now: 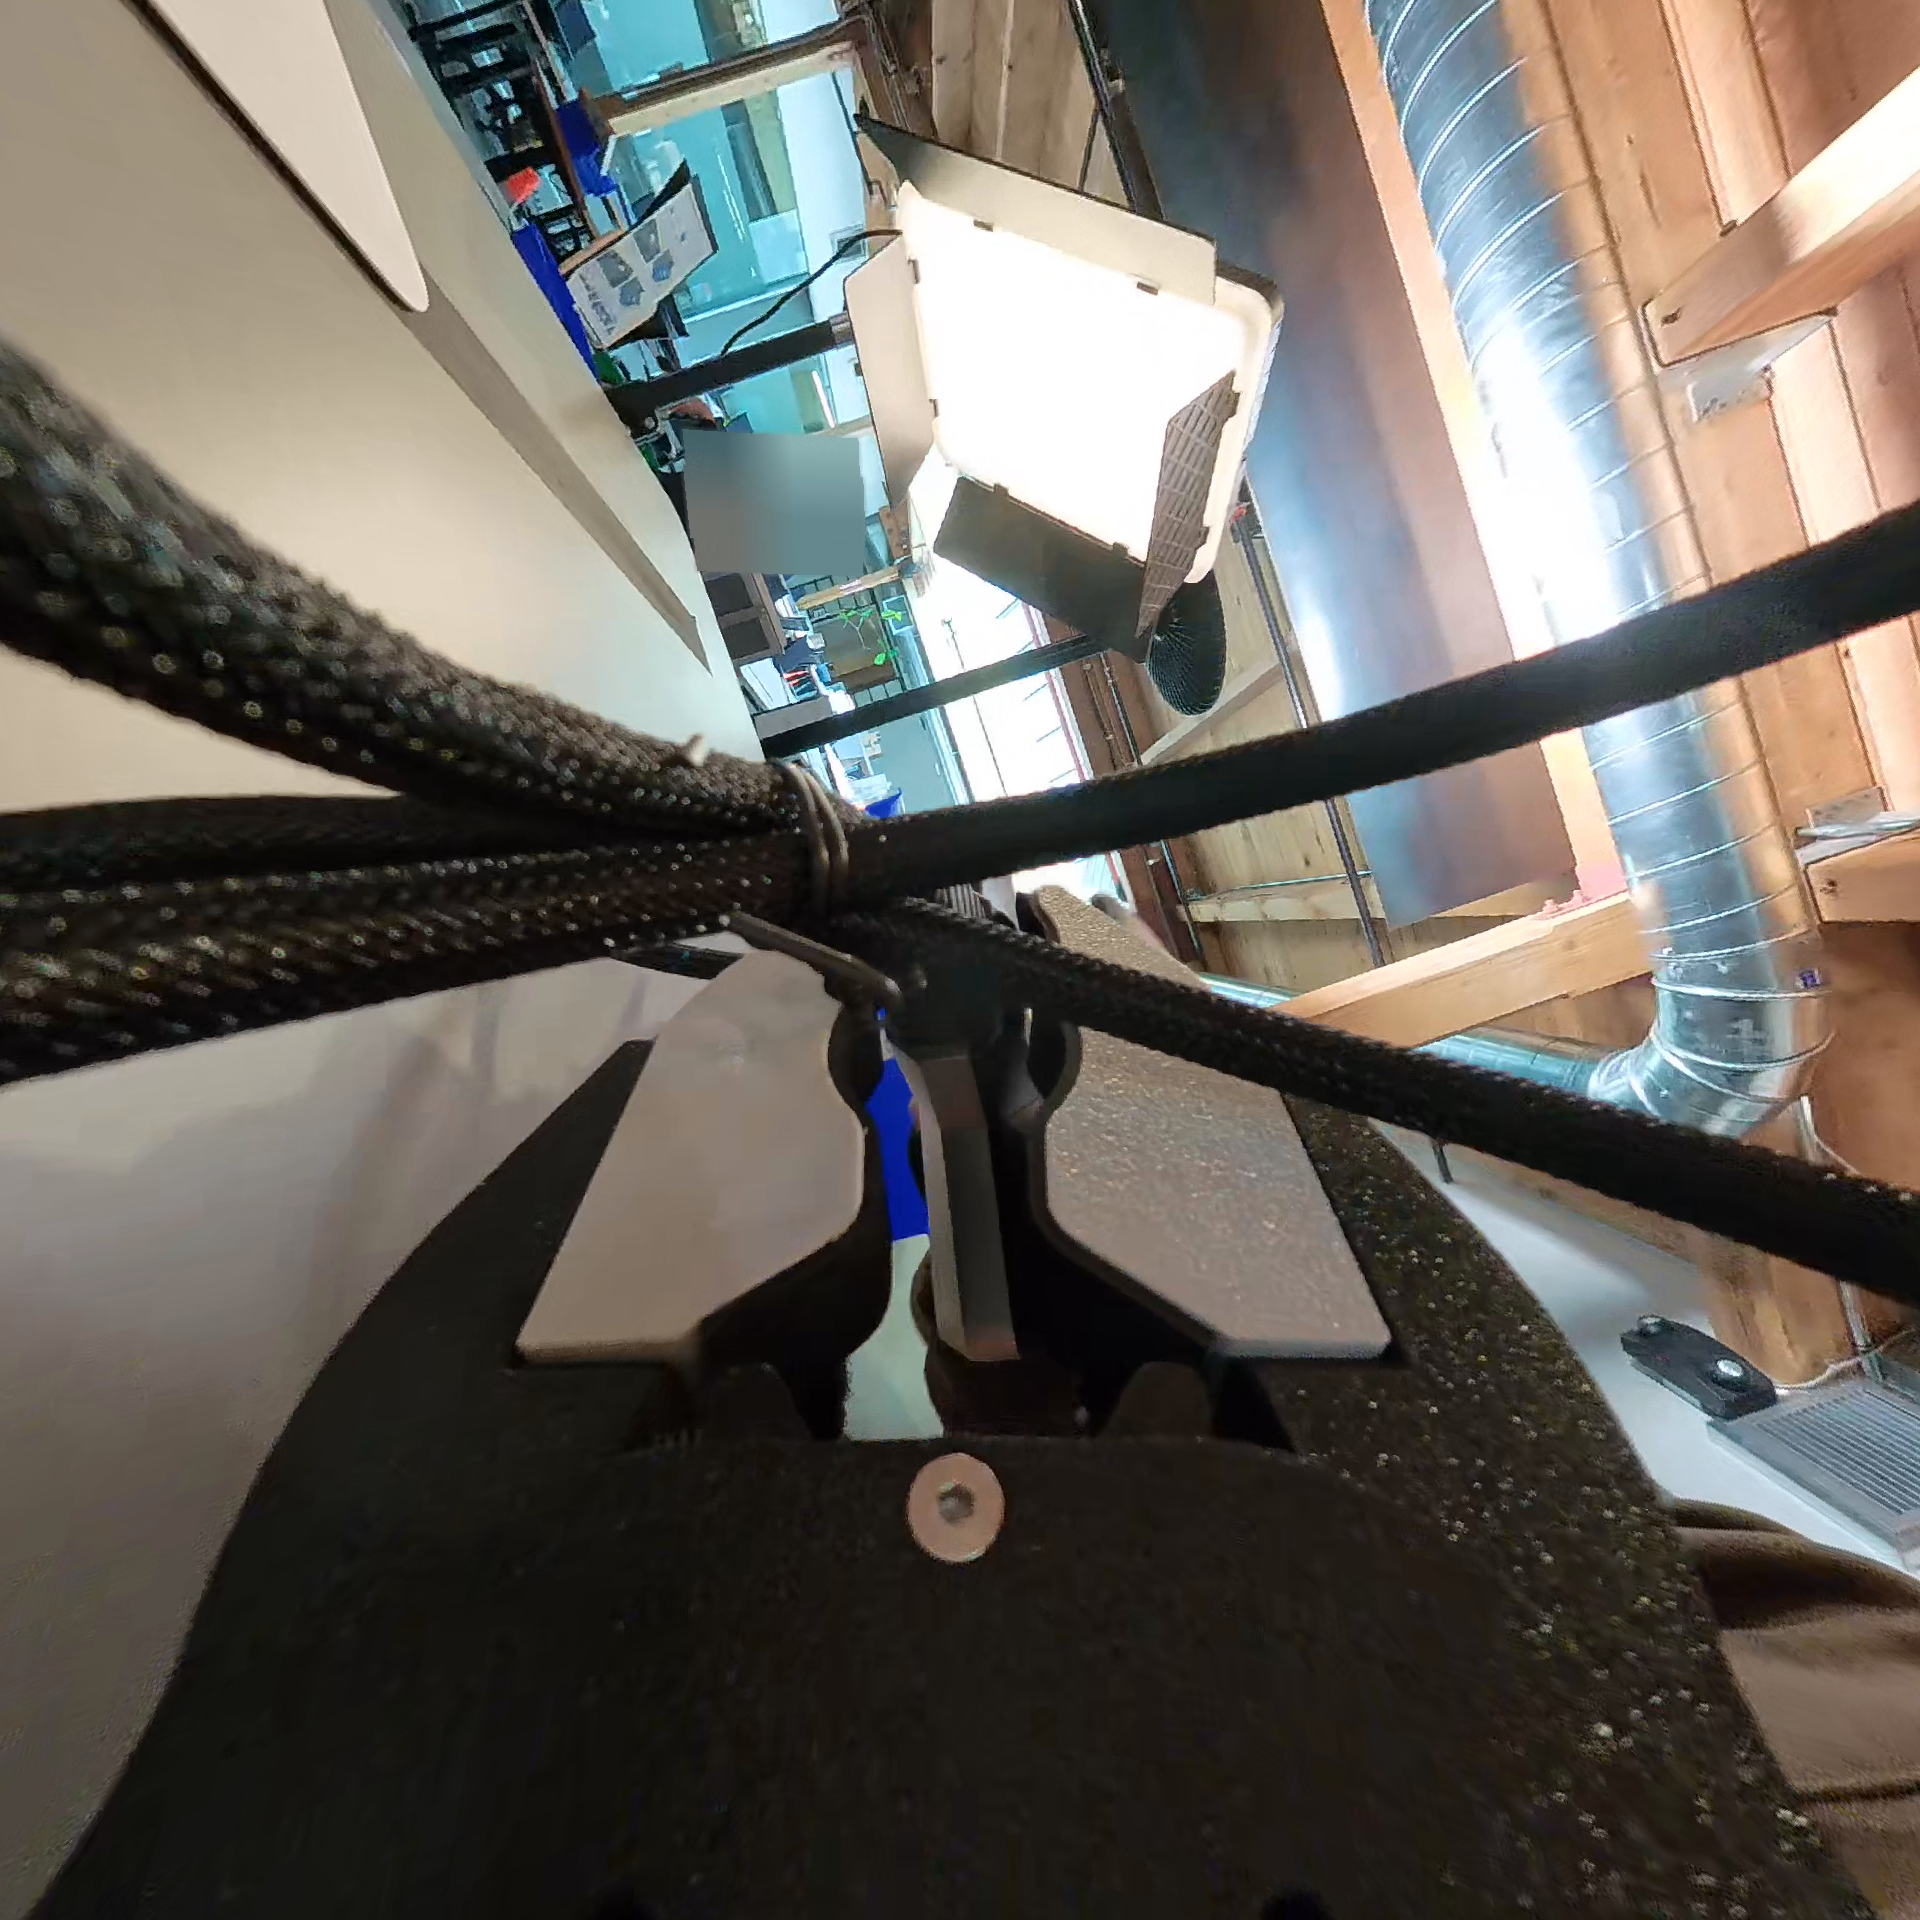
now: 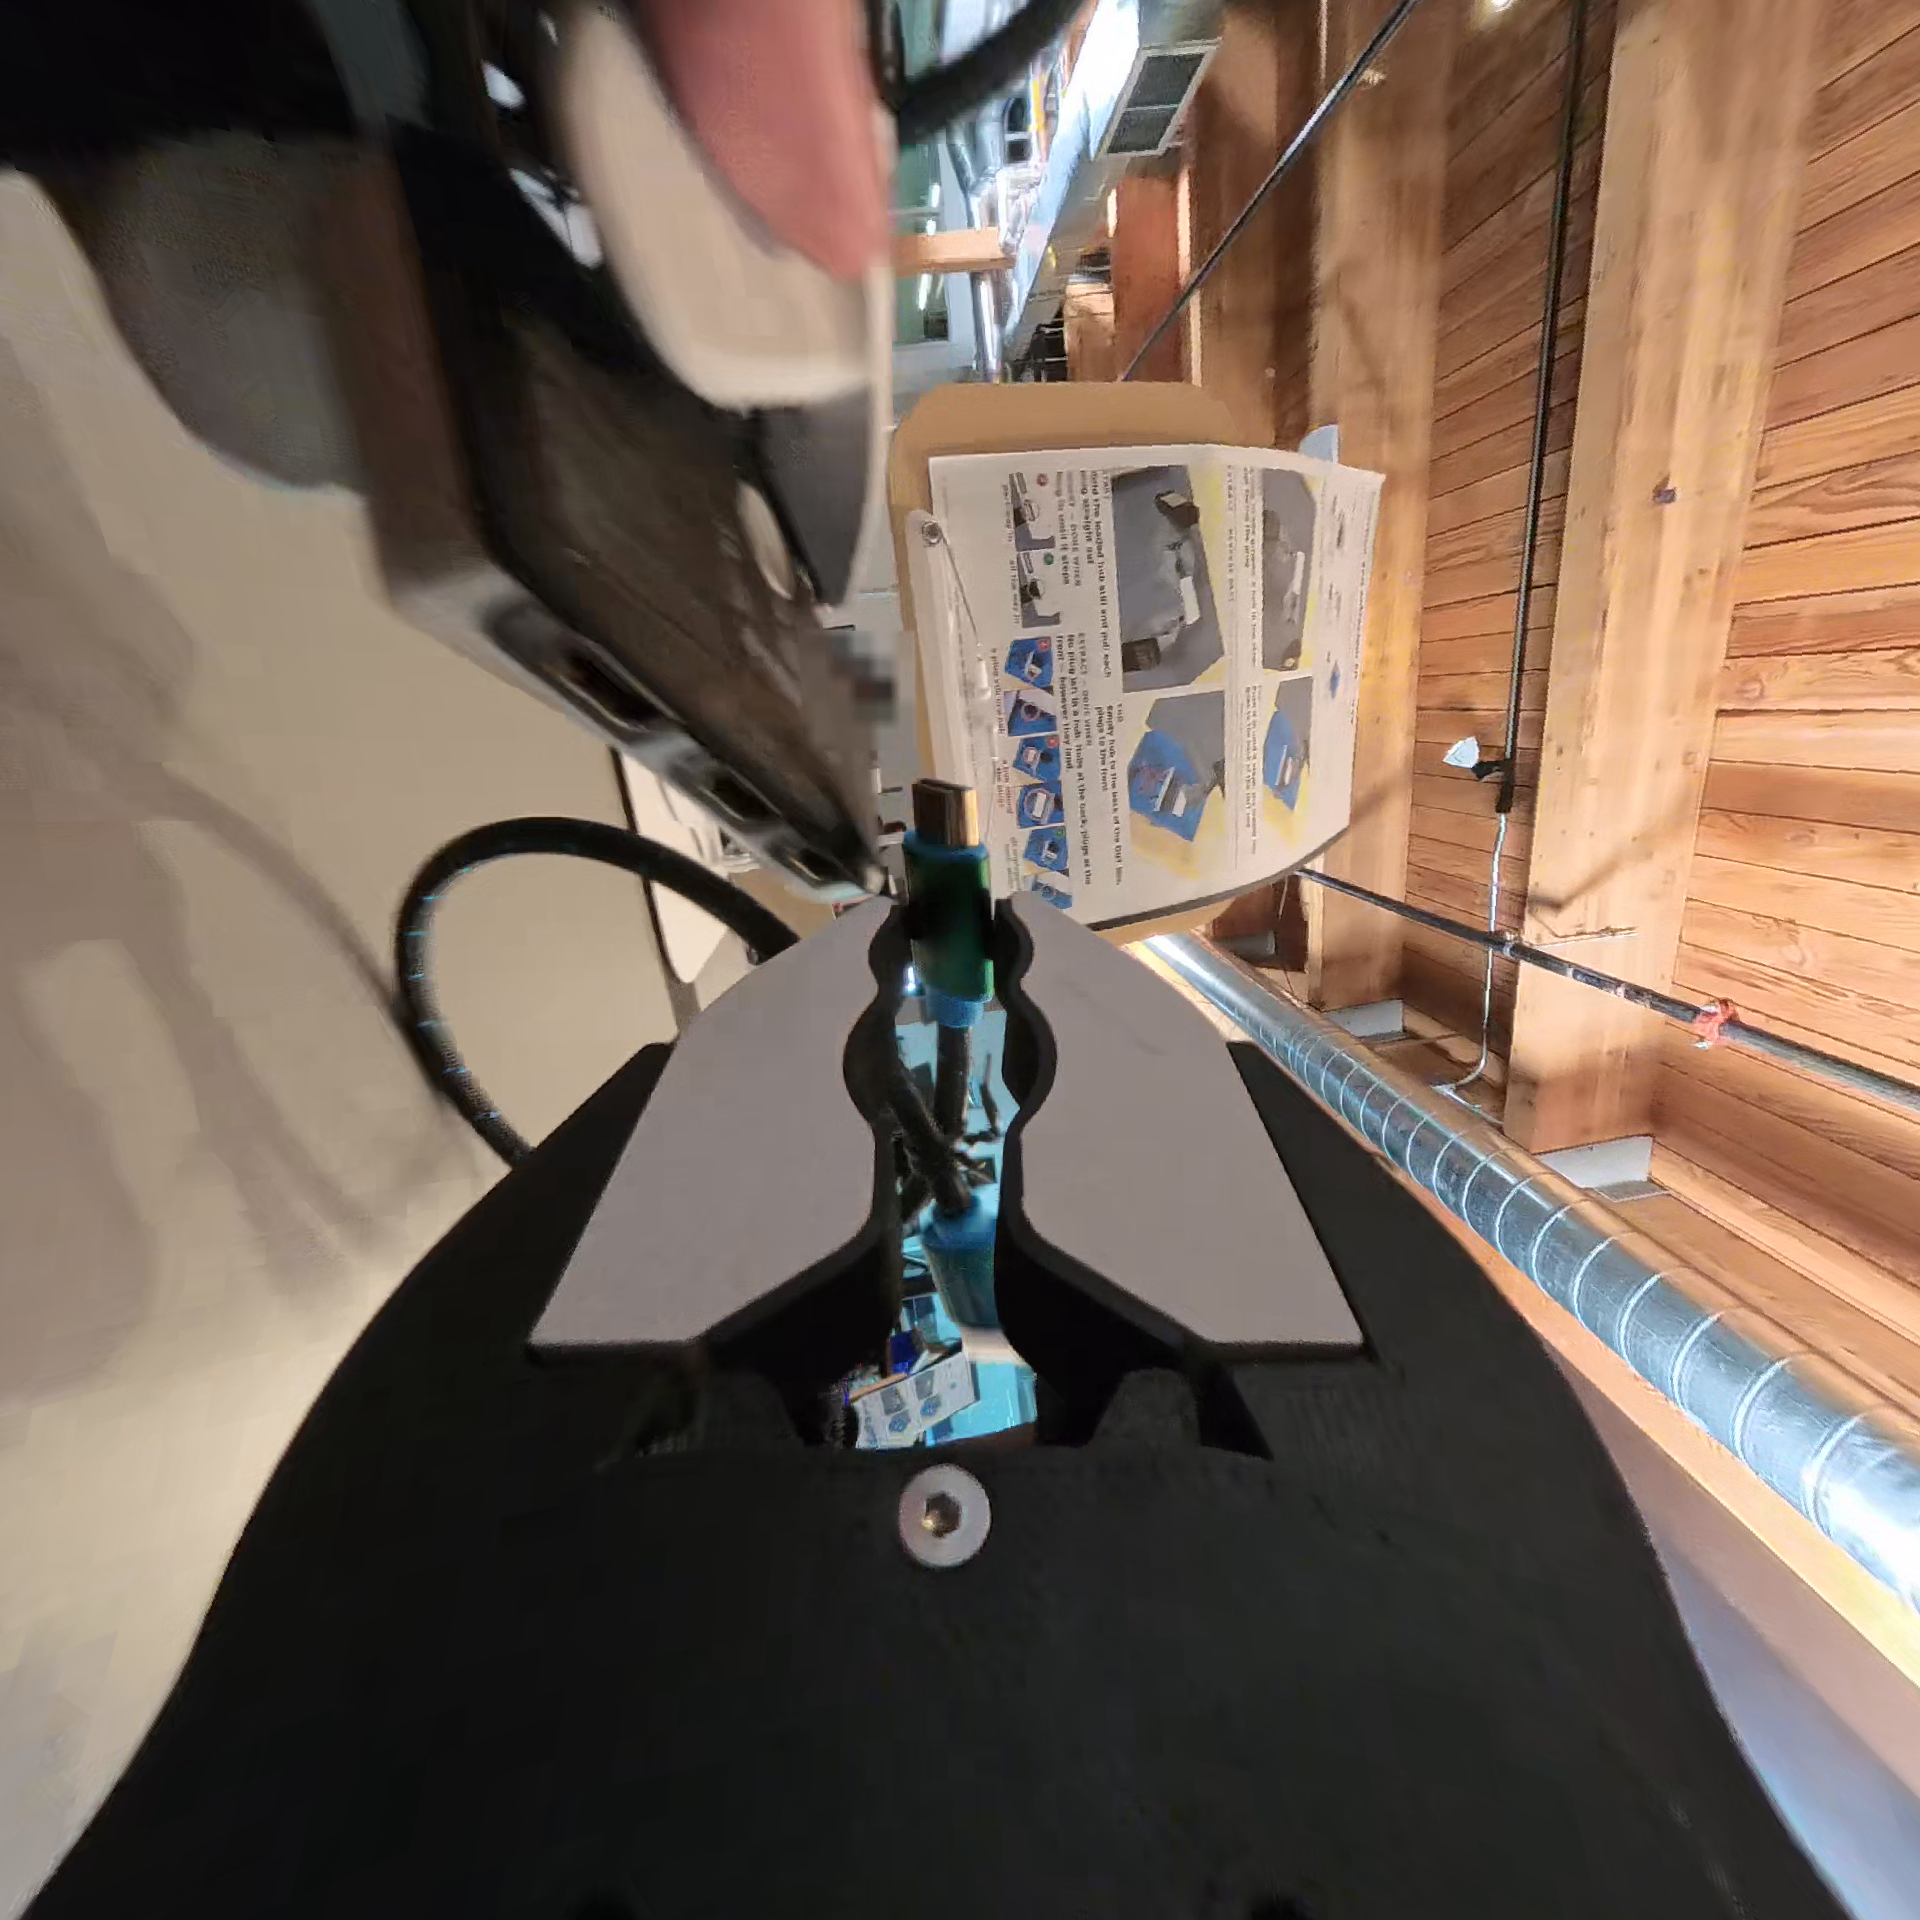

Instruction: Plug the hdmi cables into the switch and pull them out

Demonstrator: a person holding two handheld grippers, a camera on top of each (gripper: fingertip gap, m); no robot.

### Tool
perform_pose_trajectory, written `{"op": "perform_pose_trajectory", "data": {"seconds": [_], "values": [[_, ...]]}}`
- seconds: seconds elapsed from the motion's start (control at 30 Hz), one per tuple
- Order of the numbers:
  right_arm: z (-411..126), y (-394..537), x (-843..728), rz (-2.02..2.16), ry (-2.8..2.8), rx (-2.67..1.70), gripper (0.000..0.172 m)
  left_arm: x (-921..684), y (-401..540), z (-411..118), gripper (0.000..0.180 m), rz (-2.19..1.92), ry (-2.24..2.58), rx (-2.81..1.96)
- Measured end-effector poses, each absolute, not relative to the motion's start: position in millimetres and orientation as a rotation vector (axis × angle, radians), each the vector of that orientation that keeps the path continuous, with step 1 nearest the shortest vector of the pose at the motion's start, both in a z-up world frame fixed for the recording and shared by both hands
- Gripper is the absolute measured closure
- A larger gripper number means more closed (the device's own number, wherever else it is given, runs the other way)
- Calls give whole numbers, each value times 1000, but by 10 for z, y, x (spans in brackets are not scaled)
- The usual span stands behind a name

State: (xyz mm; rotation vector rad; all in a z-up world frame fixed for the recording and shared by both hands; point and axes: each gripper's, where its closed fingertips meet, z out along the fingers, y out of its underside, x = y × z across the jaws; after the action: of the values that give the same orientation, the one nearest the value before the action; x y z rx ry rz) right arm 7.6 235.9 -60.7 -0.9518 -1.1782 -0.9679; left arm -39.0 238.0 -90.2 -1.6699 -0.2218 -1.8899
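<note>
Two views—plug (image 2: pixel 948 925) rt, cable bundle (image 1: pixel 416 831) lt.

A bright lamp (image 1: pixel 1081 364) hangs by a shiny pipe (image 1: pixel 1621 582). A picture page (image 2: pixel 1143 665) leans near wooden walls (image 2: pixel 1766 520).

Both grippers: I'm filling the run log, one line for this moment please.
left gripper: grips grey hub | right gripper: clamps green plug | braided cables bundled
</note>
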Motion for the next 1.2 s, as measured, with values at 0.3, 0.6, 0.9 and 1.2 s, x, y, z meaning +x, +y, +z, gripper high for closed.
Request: {"op": "perform_pose_trajectory", "data": {"seconds": [0.3, 0.6, 0.9, 1.2], "values": [[-1179, 2155, 16, -867, -1224, -1119, 153, -375, 2450, -1125, 158, -1798, -229, -1748], [-1309, 2136, 71, -728, -1291, -1284, 153, -357, 2432, -1161, 157, -1734, -134, -1817], [-1482, 2202, 126, -584, -1333, -1484, 129, -343, 2388, -1164, 157, -1719, -90, -1835], [-1668, 1974, 176, -82, -1634, -1718, 120, -431, 2415, -1148, 157, -1678, -72, -1824]]}}
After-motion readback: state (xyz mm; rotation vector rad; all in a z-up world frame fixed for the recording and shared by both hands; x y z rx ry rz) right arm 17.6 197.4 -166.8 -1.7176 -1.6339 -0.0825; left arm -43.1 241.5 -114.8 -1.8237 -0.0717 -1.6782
